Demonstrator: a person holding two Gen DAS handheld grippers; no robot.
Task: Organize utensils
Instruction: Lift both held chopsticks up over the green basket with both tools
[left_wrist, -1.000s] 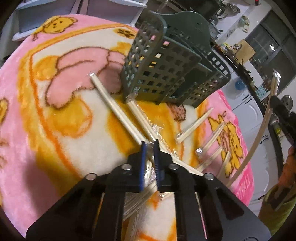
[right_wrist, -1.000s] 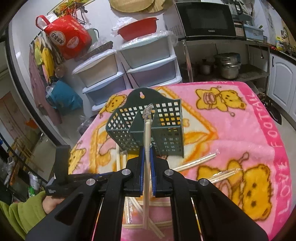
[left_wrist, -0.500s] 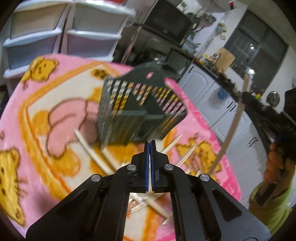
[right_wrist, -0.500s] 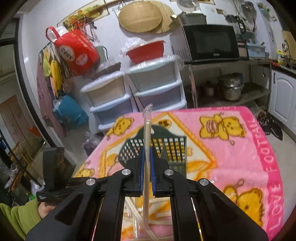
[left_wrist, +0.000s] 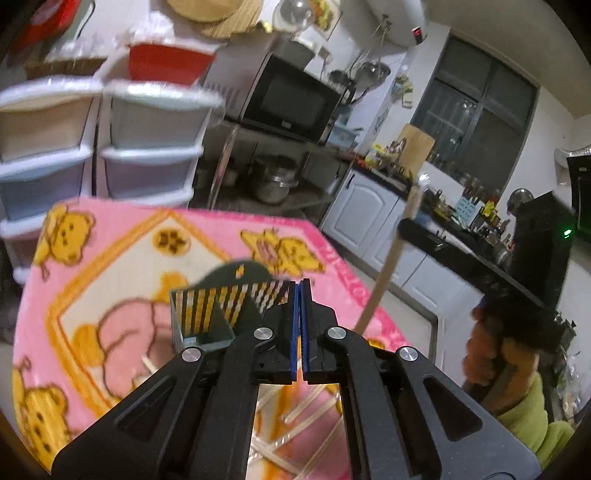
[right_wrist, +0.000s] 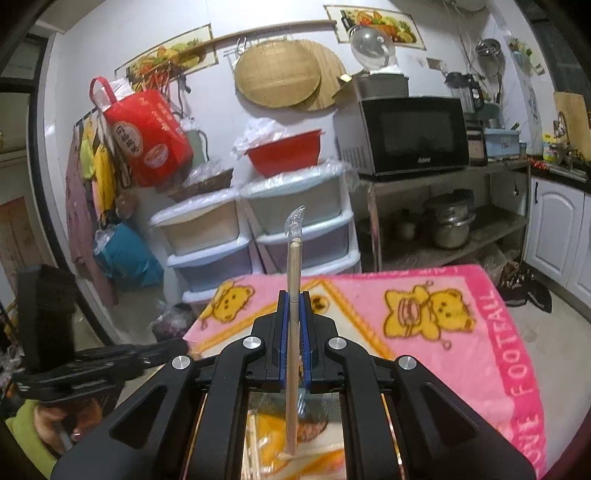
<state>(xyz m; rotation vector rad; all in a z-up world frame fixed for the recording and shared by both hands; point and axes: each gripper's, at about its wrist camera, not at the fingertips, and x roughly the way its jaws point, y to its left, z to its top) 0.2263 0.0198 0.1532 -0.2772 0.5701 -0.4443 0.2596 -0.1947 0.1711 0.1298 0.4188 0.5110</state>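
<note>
My right gripper (right_wrist: 294, 295) is shut on a wrapped pair of chopsticks (right_wrist: 292, 280), held upright above the pink blanket; the same pair shows in the left wrist view (left_wrist: 391, 258) at the right. My left gripper (left_wrist: 299, 286) is shut with nothing between its pads, raised above the green mesh utensil basket (left_wrist: 218, 310) that stands on the blanket. Several wrapped chopsticks (left_wrist: 306, 410) lie on the blanket below both grippers, and some show in the right wrist view (right_wrist: 258, 443).
A pink teddy-bear blanket (right_wrist: 461, 317) covers the table. Plastic drawer units (right_wrist: 258, 236) stand behind it, with a microwave (right_wrist: 410, 136) on a metal shelf and white kitchen cabinets (left_wrist: 373, 218) to the right.
Both grippers have lifted and tilted upward, away from the blanket. The left gripper closed fully and left the chopsticks on the blanket. The right gripper keeps its chopsticks.
</note>
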